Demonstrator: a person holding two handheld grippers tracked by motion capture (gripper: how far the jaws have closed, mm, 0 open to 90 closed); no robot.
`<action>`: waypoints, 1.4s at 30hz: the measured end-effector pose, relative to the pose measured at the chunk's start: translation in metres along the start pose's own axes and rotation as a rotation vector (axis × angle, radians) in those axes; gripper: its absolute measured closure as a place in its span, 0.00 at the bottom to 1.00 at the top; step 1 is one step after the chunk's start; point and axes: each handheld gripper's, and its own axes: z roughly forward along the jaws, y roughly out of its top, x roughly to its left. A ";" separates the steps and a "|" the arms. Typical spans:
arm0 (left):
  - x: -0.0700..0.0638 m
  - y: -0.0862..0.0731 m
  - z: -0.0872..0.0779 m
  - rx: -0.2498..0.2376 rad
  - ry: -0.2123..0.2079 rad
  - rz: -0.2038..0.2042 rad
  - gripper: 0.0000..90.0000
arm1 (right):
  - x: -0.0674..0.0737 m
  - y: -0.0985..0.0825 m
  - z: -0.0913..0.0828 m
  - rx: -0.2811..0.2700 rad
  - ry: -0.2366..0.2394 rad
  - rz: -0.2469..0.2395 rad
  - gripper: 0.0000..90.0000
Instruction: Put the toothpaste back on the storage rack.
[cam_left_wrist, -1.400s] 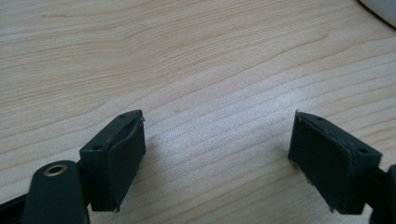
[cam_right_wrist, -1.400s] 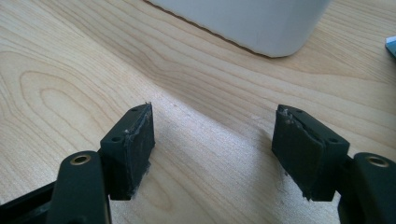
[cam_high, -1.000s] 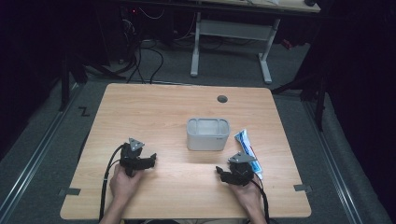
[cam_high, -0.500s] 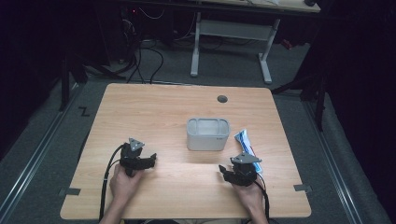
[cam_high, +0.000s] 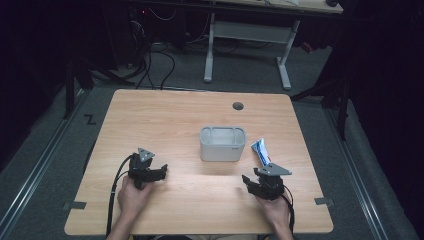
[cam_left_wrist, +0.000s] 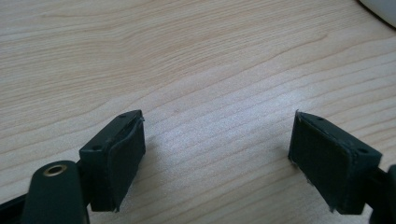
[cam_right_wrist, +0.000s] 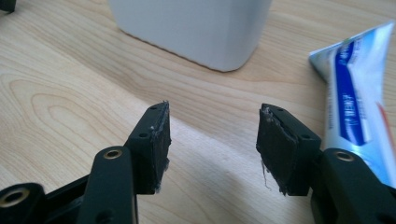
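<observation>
A white rectangular tub stands open-topped near the middle of the wooden table. Just right of it lies a blue and white toothpaste tube. My right gripper rests low at the front right, jaws open, with the tube beside its right jaw. In the right gripper view the tub is straight ahead, the tube lies at the right, and the right gripper holds nothing. My left gripper sits at the front left, open wide over bare wood. A corner of the tub shows far off.
A round cable hole sits near the table's far edge. Beyond the table there is grey floor, a white desk frame and loose cables. Cables trail from both grippers toward the front edge.
My right gripper has slid slightly to the right, closer alongside the tube. The left gripper, the tub and the tube have stayed put.
</observation>
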 end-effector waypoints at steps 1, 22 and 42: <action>0.000 0.000 0.000 0.000 0.000 0.001 0.21 | -0.002 0.000 -0.001 -0.005 -0.005 -0.006 0.49; 0.000 0.000 0.000 0.000 -0.001 -0.001 0.21 | -0.029 0.005 -0.020 -0.055 -0.039 0.052 0.52; 0.000 0.000 0.000 0.000 -0.001 -0.002 0.21 | -0.063 0.024 -0.020 -0.012 -0.122 0.105 0.50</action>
